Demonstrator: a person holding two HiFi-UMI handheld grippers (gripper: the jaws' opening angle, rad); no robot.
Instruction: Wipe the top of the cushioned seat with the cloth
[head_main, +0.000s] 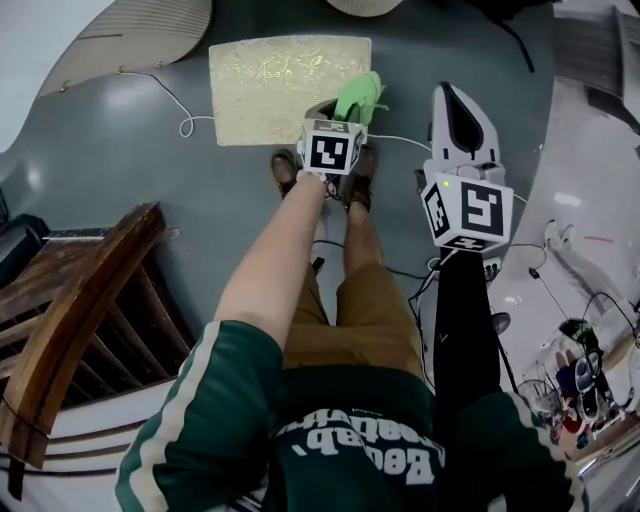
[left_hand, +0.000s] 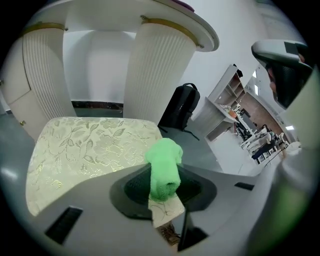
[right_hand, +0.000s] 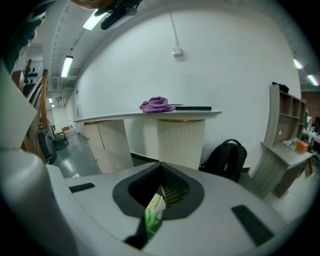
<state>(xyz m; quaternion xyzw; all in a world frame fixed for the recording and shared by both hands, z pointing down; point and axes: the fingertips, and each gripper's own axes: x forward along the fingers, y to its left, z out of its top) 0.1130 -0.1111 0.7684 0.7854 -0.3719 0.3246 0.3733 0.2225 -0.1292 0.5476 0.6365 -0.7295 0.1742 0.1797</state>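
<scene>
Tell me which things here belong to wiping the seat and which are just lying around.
Job: green cloth, left hand-held gripper clamped on it, cushioned seat.
Lying about: black backpack, purple rag on the counter, wooden chair, white cable.

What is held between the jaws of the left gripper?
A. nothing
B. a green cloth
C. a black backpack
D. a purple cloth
B: the left gripper has its jaws closed on the green cloth, with the cushioned seat just beyond it.
</scene>
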